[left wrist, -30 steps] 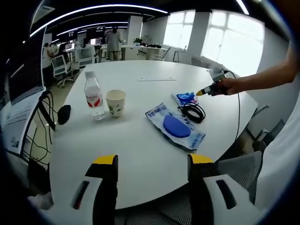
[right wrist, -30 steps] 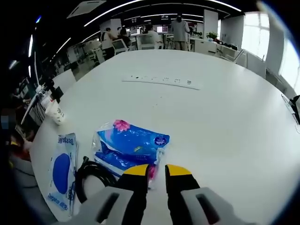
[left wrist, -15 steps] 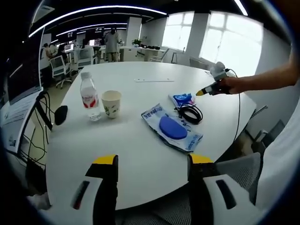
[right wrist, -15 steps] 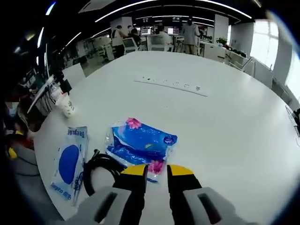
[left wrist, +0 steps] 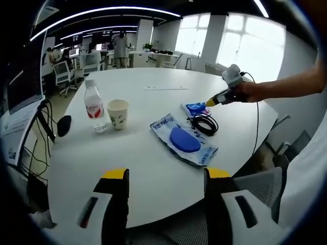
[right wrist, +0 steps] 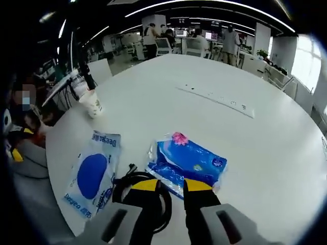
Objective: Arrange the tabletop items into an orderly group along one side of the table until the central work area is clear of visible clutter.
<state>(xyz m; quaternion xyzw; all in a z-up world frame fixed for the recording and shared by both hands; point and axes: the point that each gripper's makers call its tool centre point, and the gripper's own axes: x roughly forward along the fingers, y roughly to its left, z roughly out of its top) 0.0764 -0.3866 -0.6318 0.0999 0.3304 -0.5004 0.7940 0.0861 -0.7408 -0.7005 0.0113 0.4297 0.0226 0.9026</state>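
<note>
Right tool (right wrist: 165, 185) apparently pinches tissue pack (right wrist: 190, 163); black cable (right wrist: 140, 196) beside; left tool (left wrist: 162, 174) wide.

People stand among desks, monitors (right wrist: 209, 35) and office chairs (left wrist: 65, 71) beyond the white table.

You are working in a large open-plan office with a dark ceiling, where long curved light strips (left wrist: 102, 11) are glowing overhead. Bright windows (left wrist: 255, 46) are letting daylight in past the far right edge of the round white table (left wrist: 148, 168). A white column (left wrist: 144, 33) is standing beyond the table's far edge, and rows of desks with monitors (right wrist: 184, 33) are running behind it. People are standing and sitting among those desks. White office chairs (left wrist: 64, 74) are waiting off the table's left edge. A grey mesh chair (left wrist: 260, 178) is sitting by the near right edge.
</note>
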